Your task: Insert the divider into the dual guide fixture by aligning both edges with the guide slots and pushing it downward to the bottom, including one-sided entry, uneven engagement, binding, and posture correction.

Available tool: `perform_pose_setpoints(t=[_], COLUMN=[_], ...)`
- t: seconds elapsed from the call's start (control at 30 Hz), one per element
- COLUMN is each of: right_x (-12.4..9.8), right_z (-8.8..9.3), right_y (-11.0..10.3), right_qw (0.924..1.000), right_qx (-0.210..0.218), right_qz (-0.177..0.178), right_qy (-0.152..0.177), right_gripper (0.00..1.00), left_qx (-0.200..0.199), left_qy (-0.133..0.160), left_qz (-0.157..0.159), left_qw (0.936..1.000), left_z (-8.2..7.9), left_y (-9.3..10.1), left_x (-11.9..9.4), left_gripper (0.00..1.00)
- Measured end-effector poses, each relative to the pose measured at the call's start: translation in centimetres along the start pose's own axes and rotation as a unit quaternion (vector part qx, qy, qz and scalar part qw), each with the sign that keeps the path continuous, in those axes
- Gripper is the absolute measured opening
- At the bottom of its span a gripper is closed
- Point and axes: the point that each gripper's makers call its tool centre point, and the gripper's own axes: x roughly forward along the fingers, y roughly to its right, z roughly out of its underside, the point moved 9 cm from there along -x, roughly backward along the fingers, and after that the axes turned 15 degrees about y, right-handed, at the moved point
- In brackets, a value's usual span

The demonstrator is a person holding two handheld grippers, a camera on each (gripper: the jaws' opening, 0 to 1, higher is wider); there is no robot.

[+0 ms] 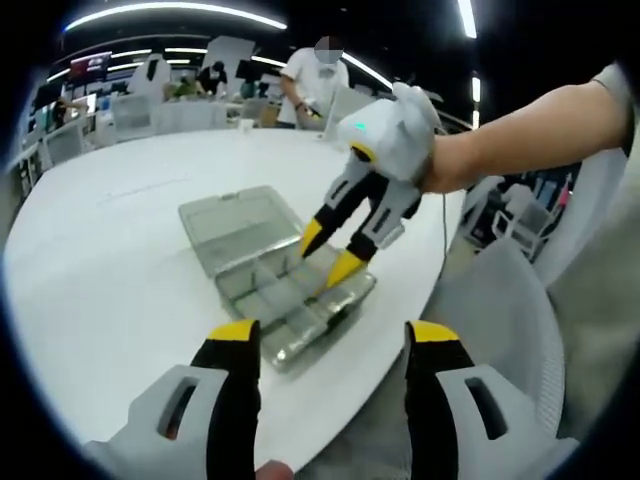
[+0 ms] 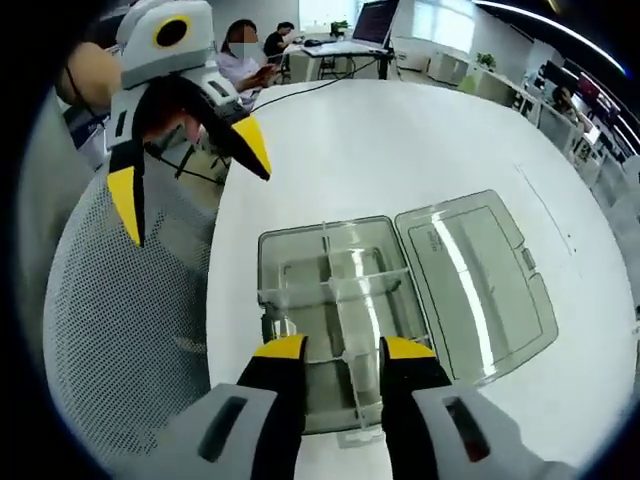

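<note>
White tabletop (image 2: 400,130) carrying the clear compartment box (image 2: 300,255), its lid (image 2: 480,280) laid open alongside. I hold the right tongs (image 2: 342,350) low over the box, jaws narrowly apart around the transparent divider (image 2: 352,300) — whether they grip it I cannot tell. The divider looks partly entered, not yet bottomed — pushing down remains. Left tongs (image 1: 333,330) wide, empty, near the tabletop edge.

White-bodied claw (image 1: 330,254) with black fingers, yellow tips (image 1: 346,267).
</note>
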Motion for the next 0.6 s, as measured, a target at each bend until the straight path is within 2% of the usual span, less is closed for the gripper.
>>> perform_pose_setpoints(t=[0.17, 0.27, 0.37, 0.6], right_x=[-1.1, -1.6, -2.2, -4.0], right_z=[0.4, 1.1, 1.4, 1.8], right_y=[-0.8, -1.3, -2.2, -3.9], right_qw=[0.9984, 0.9971, 0.9942, 0.982], right_qx=[0.035, 0.053, 0.072, 0.118], right_qz=[0.026, 0.039, 0.055, 0.1], right_qy=[0.037, 0.039, 0.058, 0.108], right_gripper=[0.31, 0.36, 0.4, 0.54], left_qx=[0.004, 0.008, 0.02, 0.036], left_qy=[0.002, 0.003, 0.006, 0.012], left_qz=[-0.008, -0.013, -0.022, -0.049], left_qw=[1.0, 0.9999, 0.9995, 0.9981], left_z=[0.0, 0.1, 0.0, 0.0], left_y=[0.0, 0.1, 0.2, 0.1], left_x=[-0.4, -0.5, -0.7, -1.2], left_gripper=[0.57, 0.6, 0.65, 0.8])
